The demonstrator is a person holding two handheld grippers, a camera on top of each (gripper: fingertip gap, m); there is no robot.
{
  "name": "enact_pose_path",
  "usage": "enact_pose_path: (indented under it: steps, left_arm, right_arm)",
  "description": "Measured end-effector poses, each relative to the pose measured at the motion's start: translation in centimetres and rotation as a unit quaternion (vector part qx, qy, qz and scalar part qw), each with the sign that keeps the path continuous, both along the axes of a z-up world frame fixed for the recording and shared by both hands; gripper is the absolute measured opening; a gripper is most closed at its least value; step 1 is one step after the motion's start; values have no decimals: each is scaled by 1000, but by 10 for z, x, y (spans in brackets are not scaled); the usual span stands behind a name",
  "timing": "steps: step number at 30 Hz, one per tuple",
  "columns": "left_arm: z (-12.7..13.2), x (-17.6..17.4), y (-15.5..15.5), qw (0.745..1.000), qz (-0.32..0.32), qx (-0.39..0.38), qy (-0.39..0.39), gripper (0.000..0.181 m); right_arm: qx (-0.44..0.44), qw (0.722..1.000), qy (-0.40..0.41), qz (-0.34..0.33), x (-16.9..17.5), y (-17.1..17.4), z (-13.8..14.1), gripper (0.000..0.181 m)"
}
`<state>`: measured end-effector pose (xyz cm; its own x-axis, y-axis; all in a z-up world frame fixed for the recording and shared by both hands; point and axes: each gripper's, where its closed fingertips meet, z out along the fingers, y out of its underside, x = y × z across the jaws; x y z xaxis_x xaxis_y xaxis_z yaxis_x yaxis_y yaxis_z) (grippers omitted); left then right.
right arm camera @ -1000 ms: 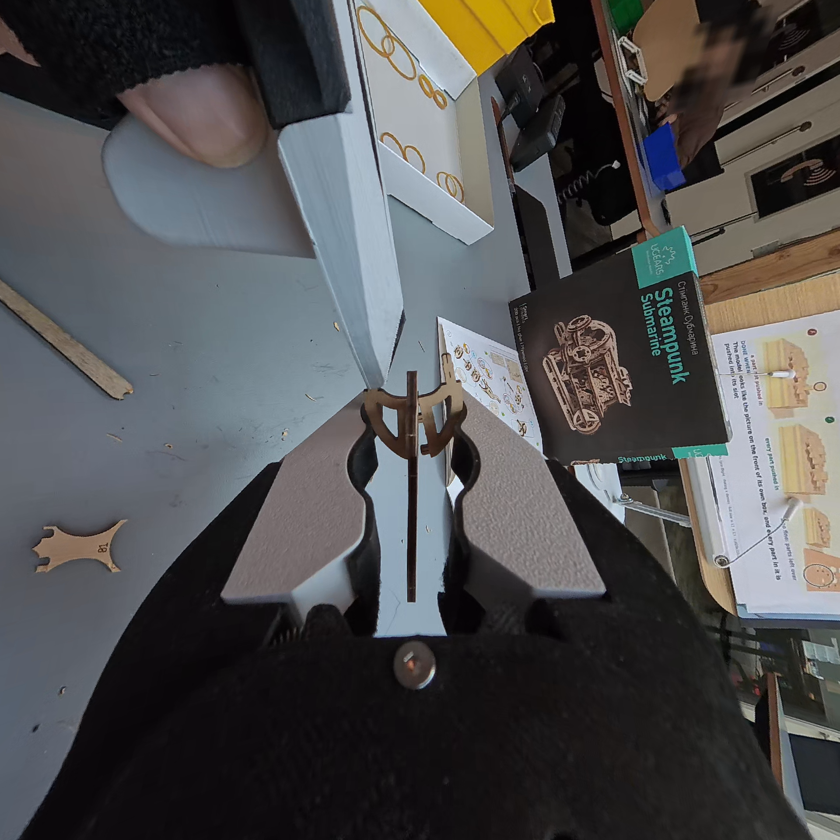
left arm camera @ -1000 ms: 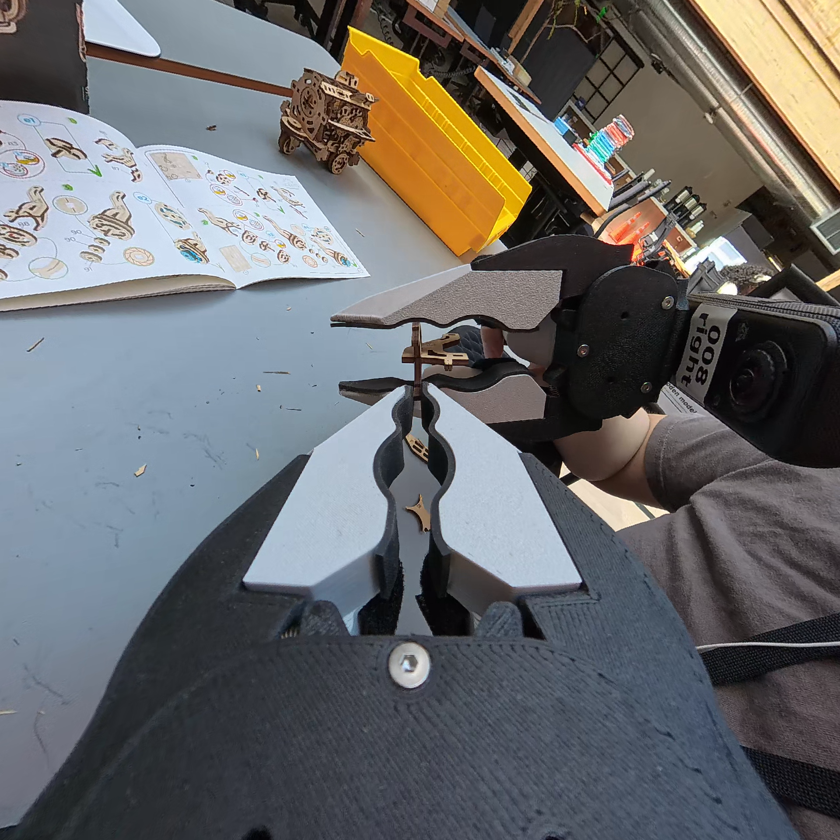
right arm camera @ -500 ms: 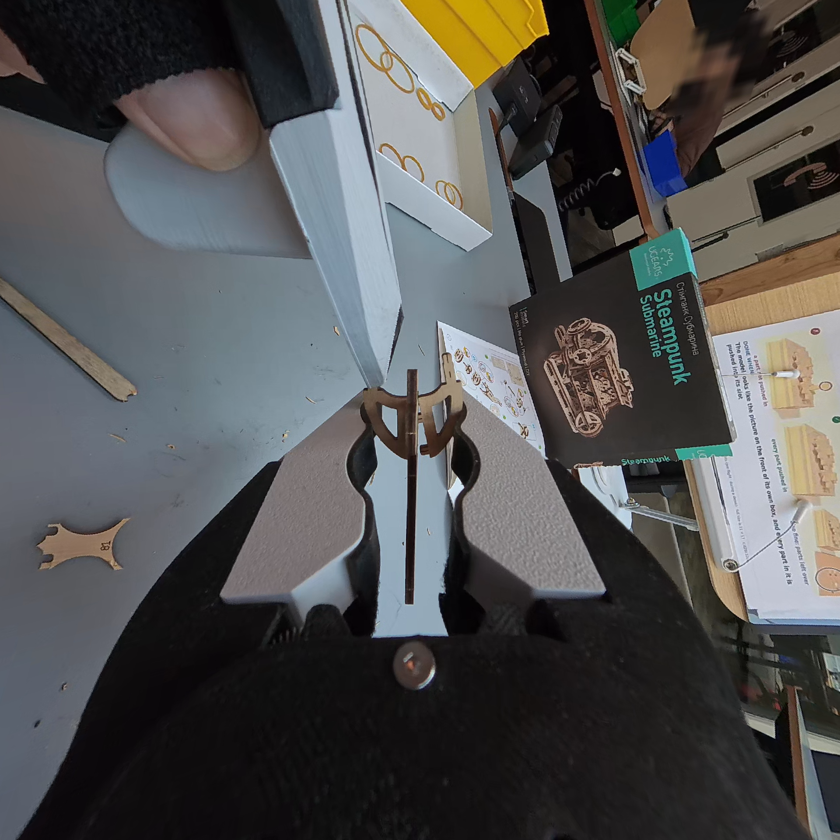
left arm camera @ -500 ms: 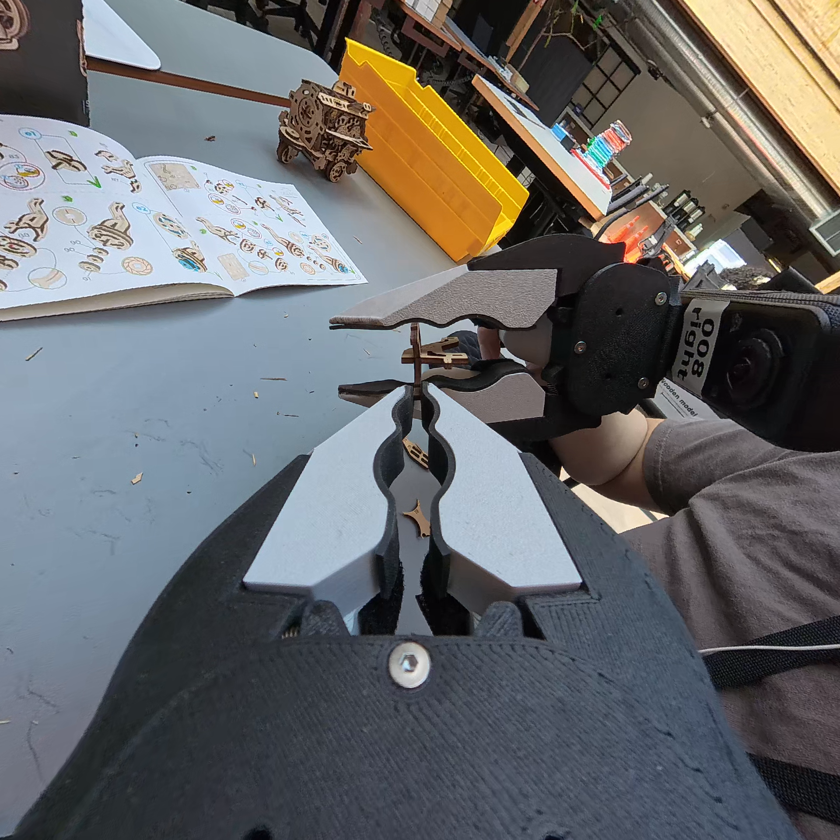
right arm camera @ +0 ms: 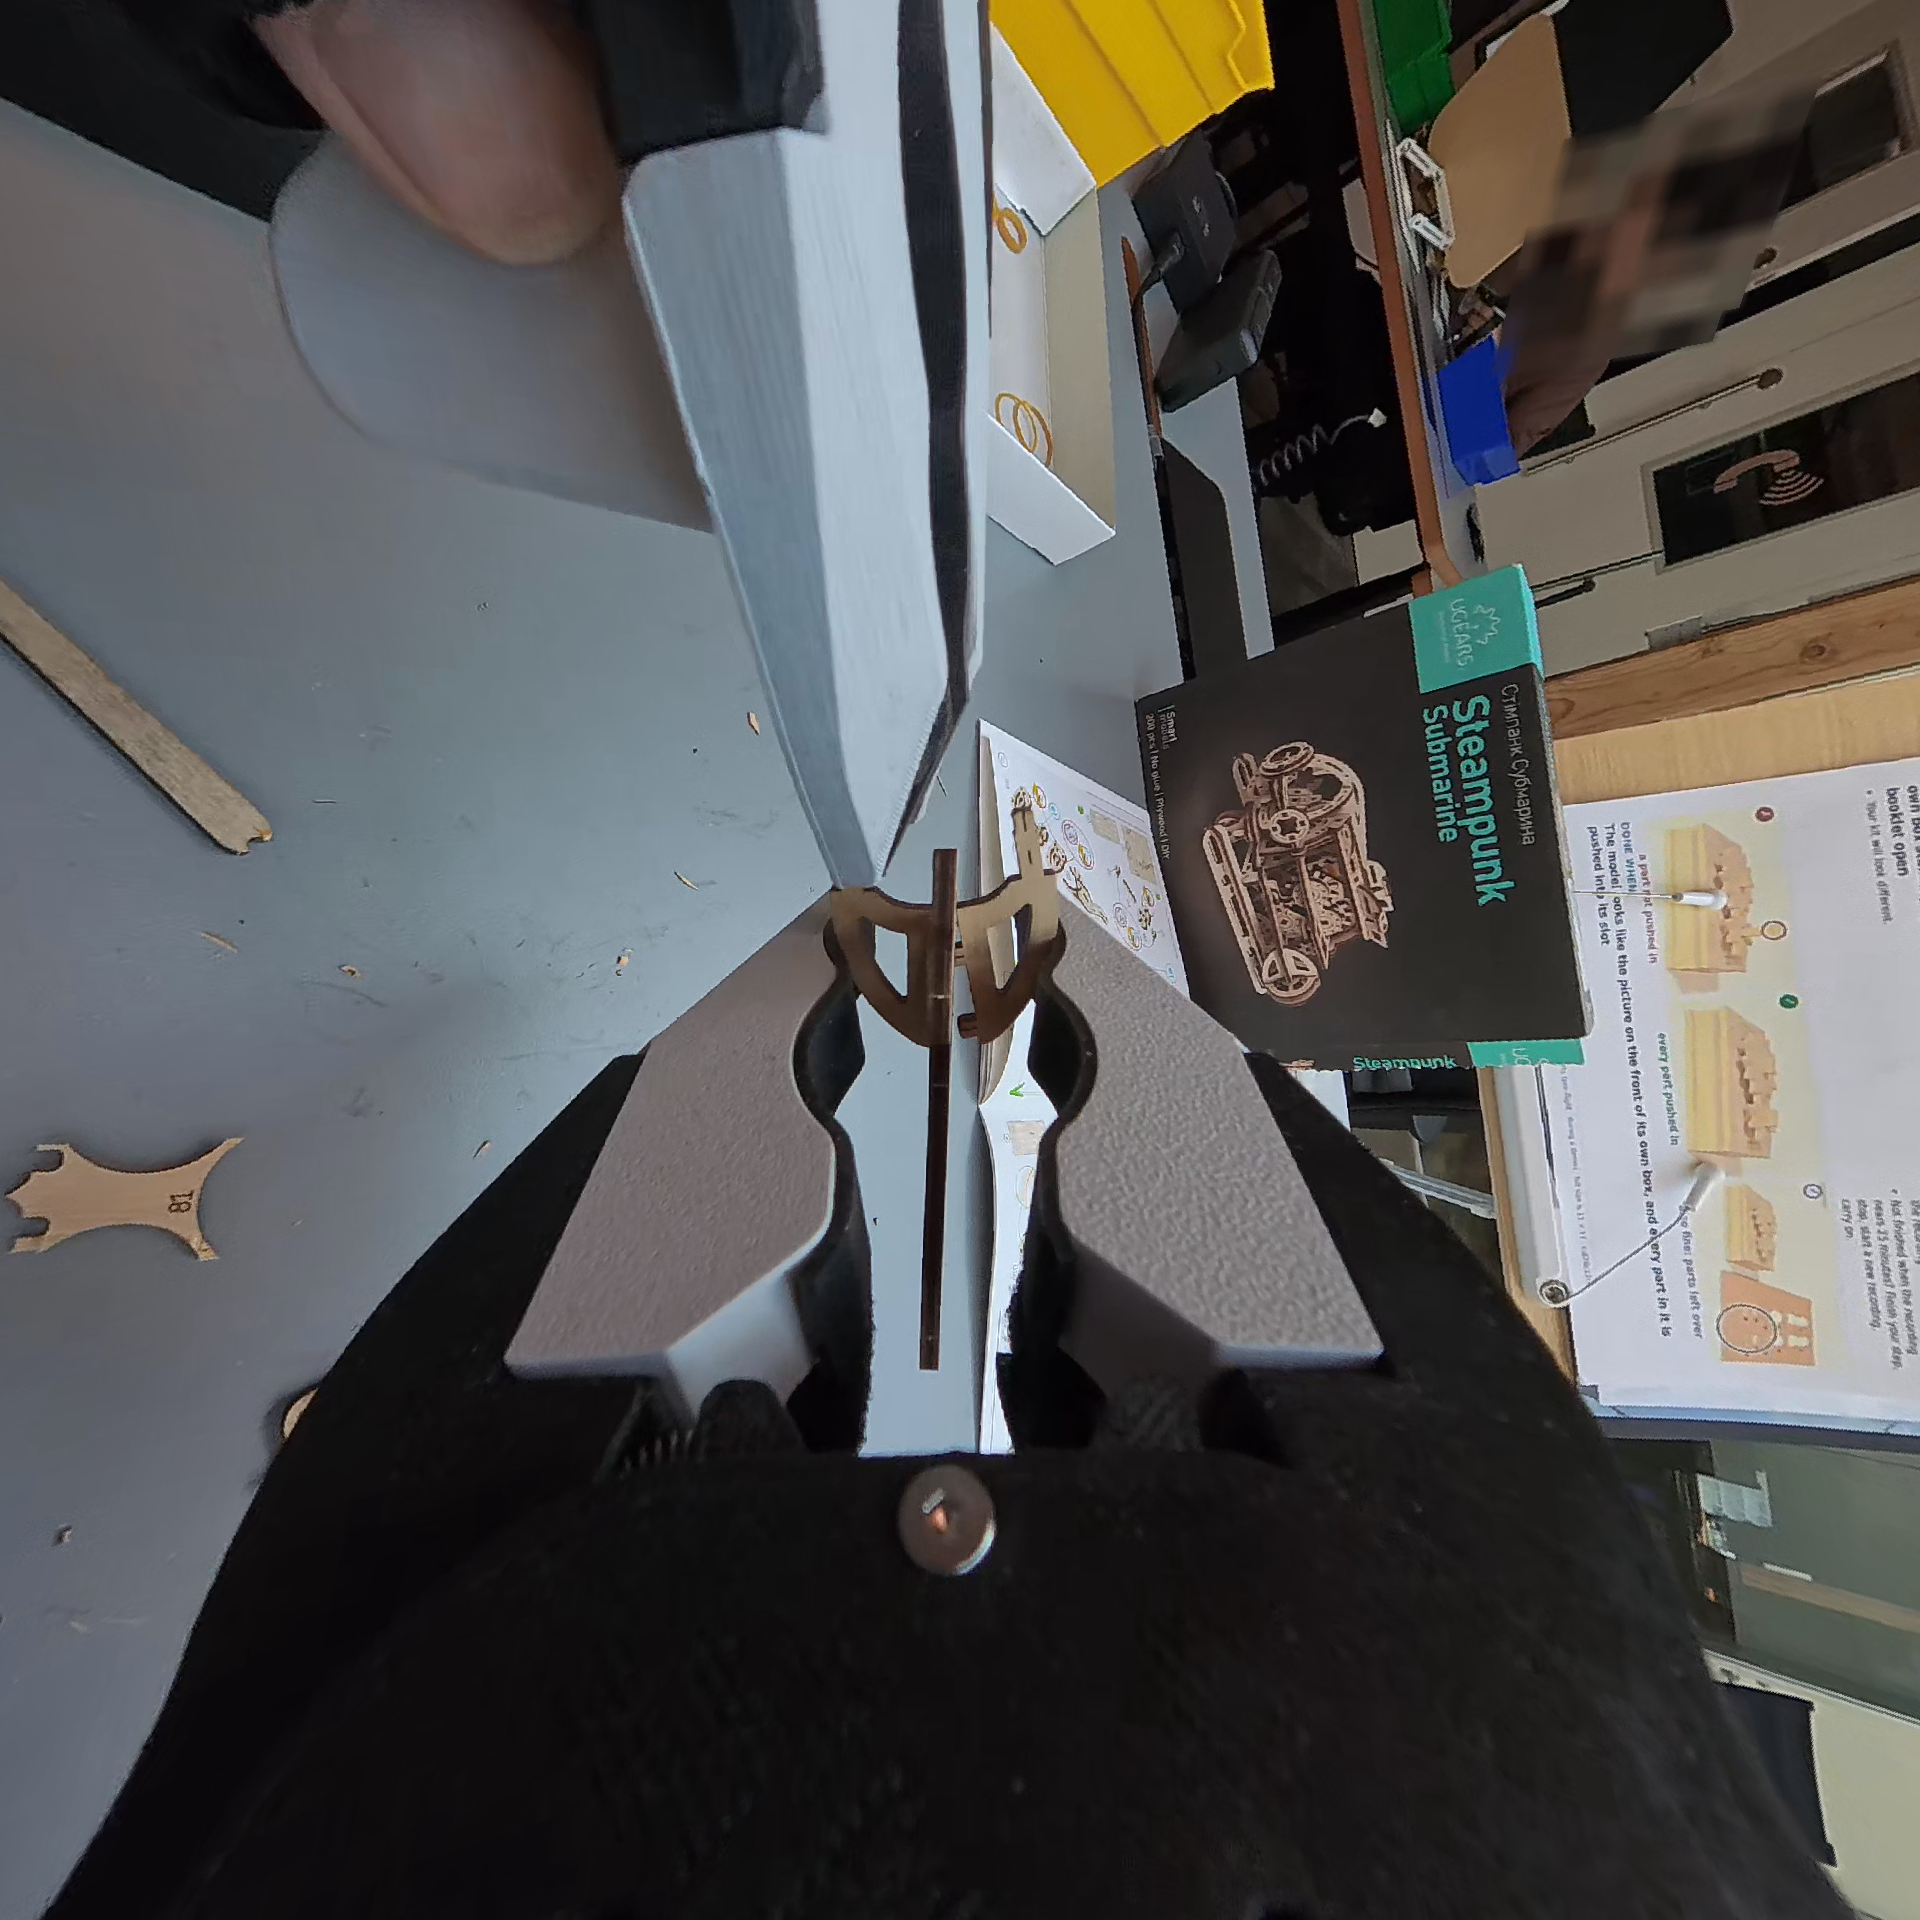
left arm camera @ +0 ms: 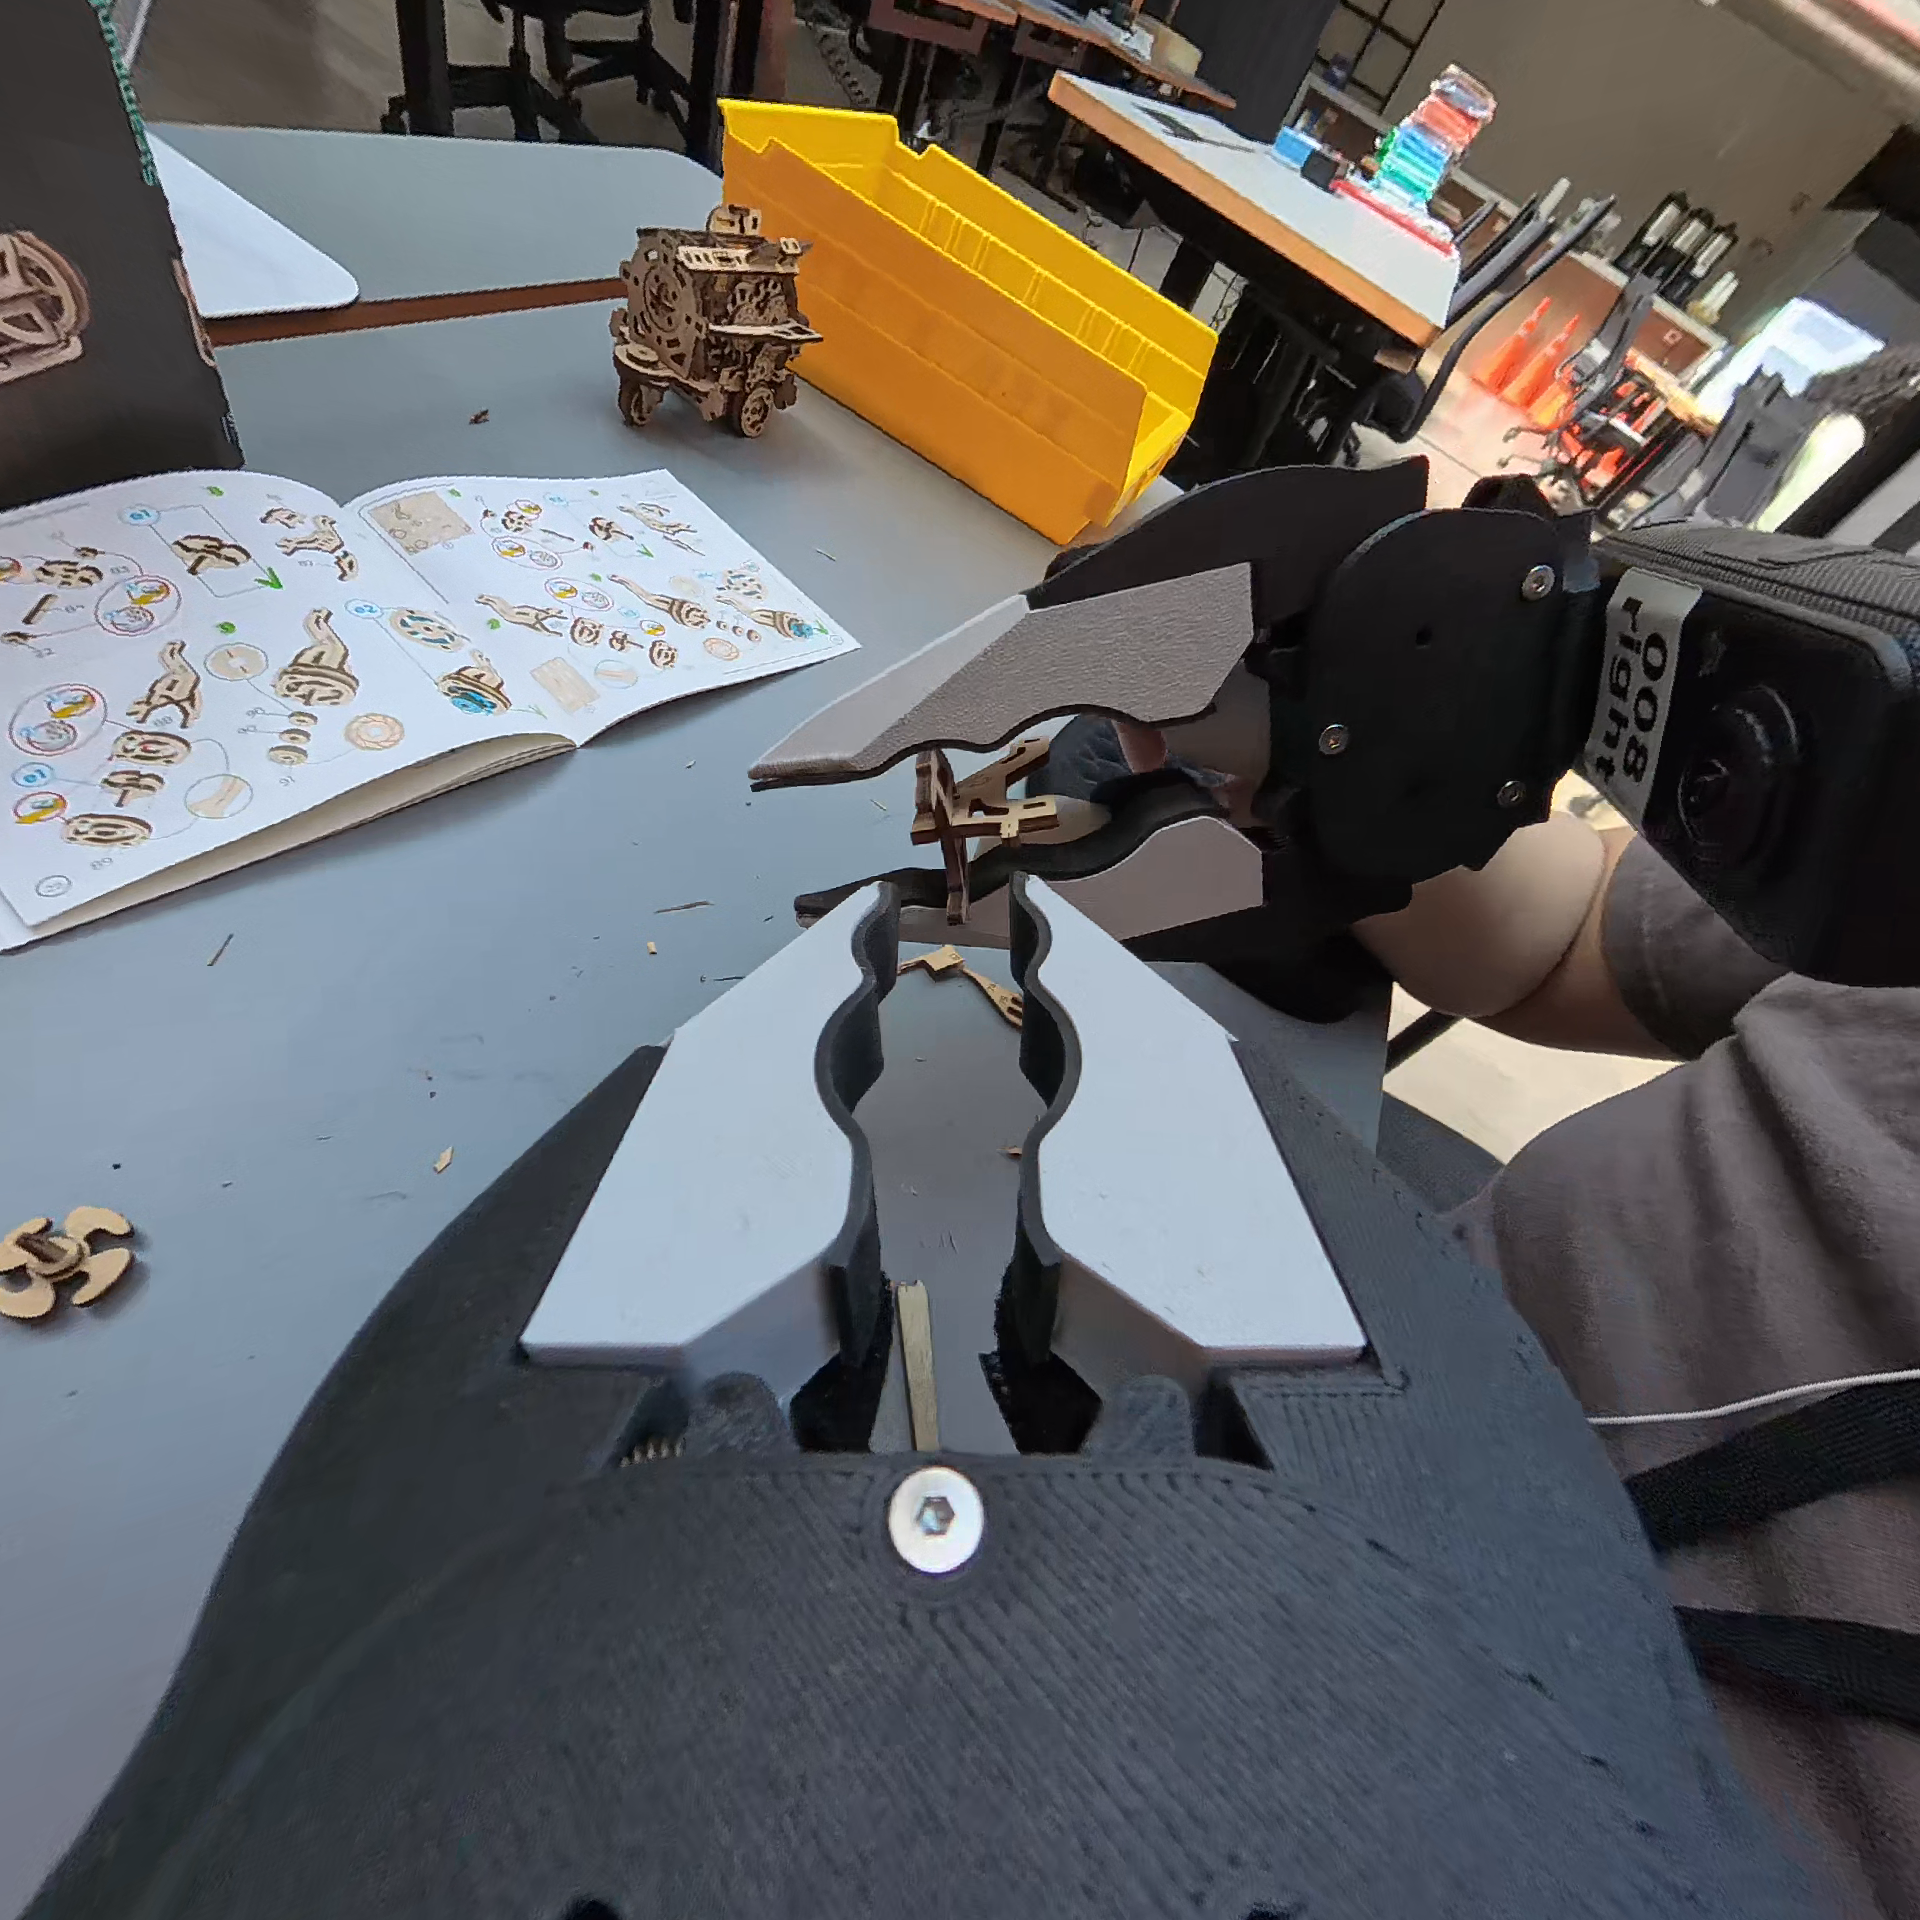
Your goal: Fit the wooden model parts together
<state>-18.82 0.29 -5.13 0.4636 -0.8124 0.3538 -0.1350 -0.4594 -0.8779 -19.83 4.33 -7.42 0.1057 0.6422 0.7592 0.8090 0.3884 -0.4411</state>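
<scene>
My right gripper [right arm camera: 943, 935] is shut on a small wooden assembly [right arm camera: 940, 966]: a curved flat part crossed by a thin flat part seen edge-on. In the left wrist view the right gripper [left arm camera: 790, 836] comes in from the right and holds the assembly [left arm camera: 977, 810] above the grey table [left arm camera: 312, 1039]. My left gripper [left arm camera: 948, 902] is open, with the assembly's lower end hanging between its fingertips without contact. One left finger [right arm camera: 821, 520] shows in the right wrist view, its tip next to the curved part.
Loose wooden parts lie on the table: a propeller shape [left arm camera: 62, 1262], a flat numbered part [right arm camera: 114, 1195], a stick [right arm camera: 125, 717], a small part [left arm camera: 966, 971]. An open booklet [left arm camera: 364, 644], finished model [left arm camera: 712, 322], yellow bin [left arm camera: 966, 312] and black box [right arm camera: 1351, 852] stand farther back. The grippers' ends are close to 5 centimeters from one another. The stick [right arm camera: 125, 717] sits 12 centimeters or so from the ends of my right fingers.
My left gripper was shut on the assembly's thin part and has now opened and let it go. The right gripper still holds the assembly. The left view has swung.
</scene>
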Motion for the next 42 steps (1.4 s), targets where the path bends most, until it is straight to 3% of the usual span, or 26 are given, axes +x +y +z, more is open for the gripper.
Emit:
enact_pose_path:
  steps: [7,12,22,31,42]
  left_arm:
    - [-9,1,6,985,22,129,111,18]
    - [-18,10,0,997,-15,44,65,4]
    - [-17,9,2,993,-36,-100,-43,0]
    - [-30,4,3,987,-31,-156,-17,0]
    - [-37,3,6,986,-18,-166,-6,0]
  right_arm:
    - [-4,1000,-6,0,0,0,-2,27]
    - [-10,1000,-13,-1,1,1,-6,27]
    - [-5,1000,-8,13,0,2,-8,27]
    - [-9,999,-31,19,1,2,-18,34]
    - [-25,999,-41,1,2,4,-28,26]
